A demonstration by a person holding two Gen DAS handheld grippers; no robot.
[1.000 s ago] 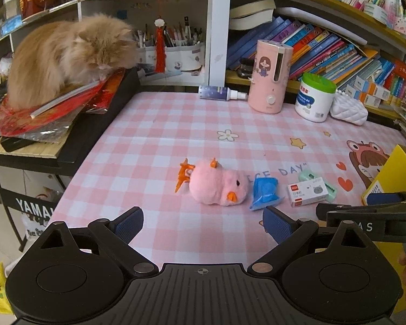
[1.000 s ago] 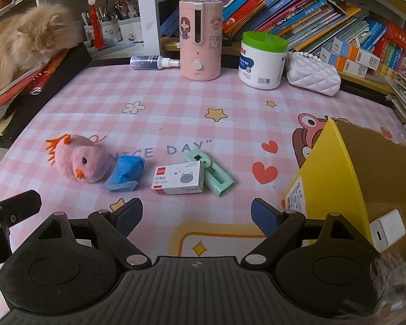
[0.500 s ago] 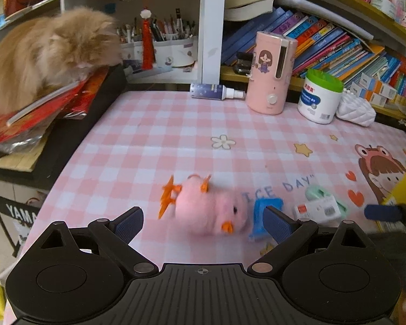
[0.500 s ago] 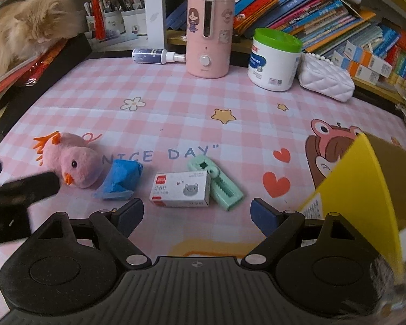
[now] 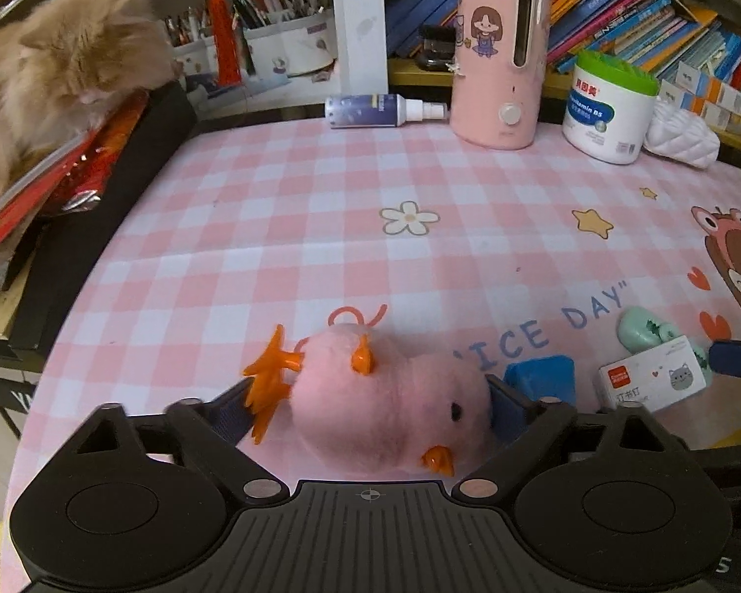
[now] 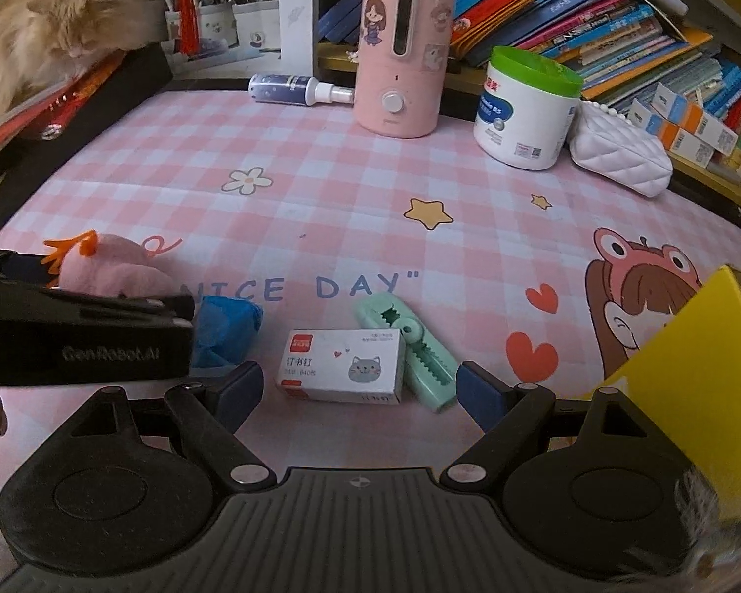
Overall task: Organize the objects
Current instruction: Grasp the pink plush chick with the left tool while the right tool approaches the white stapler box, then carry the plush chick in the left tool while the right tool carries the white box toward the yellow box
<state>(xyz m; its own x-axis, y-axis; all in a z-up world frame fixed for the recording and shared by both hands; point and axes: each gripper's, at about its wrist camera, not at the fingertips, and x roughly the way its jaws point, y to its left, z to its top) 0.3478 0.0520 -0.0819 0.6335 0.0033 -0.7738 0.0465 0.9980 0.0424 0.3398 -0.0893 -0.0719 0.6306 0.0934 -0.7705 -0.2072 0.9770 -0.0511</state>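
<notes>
Straddling the pink plush chick (image 5: pixel 390 395), the left hand-held gripper (image 5: pixel 370 407) gapes, unclosed; next it must squeeze. The right hand-held gripper (image 6: pixel 358 390) hovers spread over the staple box (image 6: pixel 341 365).

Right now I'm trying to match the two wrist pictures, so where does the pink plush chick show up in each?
Left wrist: the pink plush chick lies bottom centre, between the open fingers of the left gripper.
Right wrist: it sits at the left edge, partly hidden behind the left gripper's black body.
Shared landmark: the blue crumpled item just beside the chick.
</notes>
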